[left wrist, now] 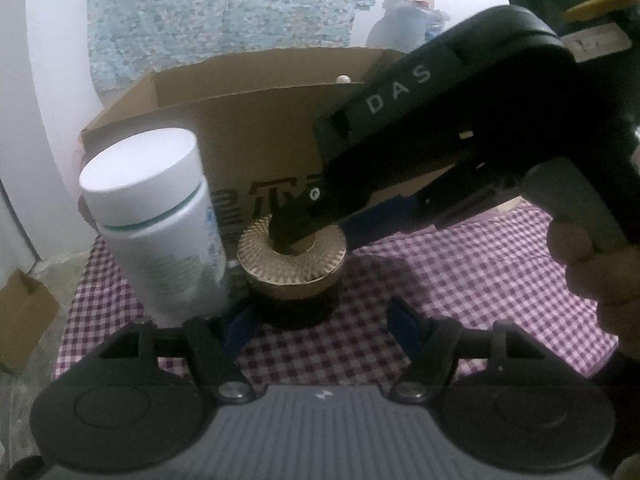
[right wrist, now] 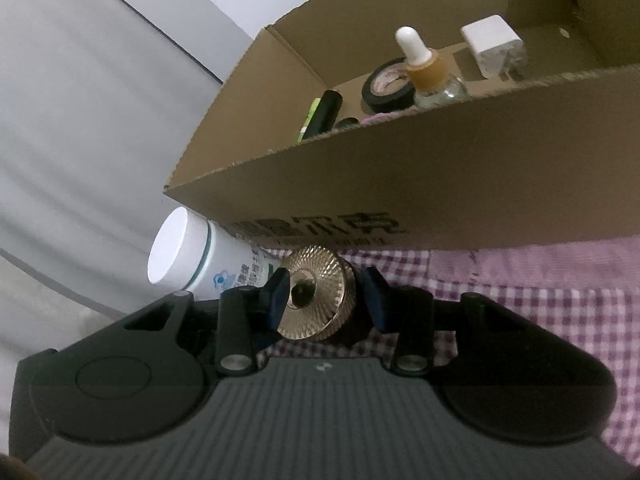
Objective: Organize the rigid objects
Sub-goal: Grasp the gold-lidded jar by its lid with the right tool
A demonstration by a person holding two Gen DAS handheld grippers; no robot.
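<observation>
A small jar with a ribbed gold lid [left wrist: 256, 258] [right wrist: 320, 280] stands on the purple checked cloth [left wrist: 460, 280], just in front of the cardboard box [left wrist: 260, 120]. My right gripper [left wrist: 320, 232] [right wrist: 325, 300] reaches down from the upper right. Its blue pads sit against both sides of the lid, shut on the jar. A tall white bottle [left wrist: 160, 220] [right wrist: 200, 264] stands upright right beside the jar, on its left. My left gripper [left wrist: 320, 324] hovers low over the cloth just short of the jar, open, with nothing between its fingers.
The open cardboard box [right wrist: 440, 184] holds a dropper bottle [right wrist: 424, 68], a tape roll [right wrist: 386, 88], a white charger [right wrist: 494, 46] and a black tube [right wrist: 324, 114]. A person's hand [left wrist: 592, 264] grips the right tool. A small carton [left wrist: 20, 320] sits on the floor at left.
</observation>
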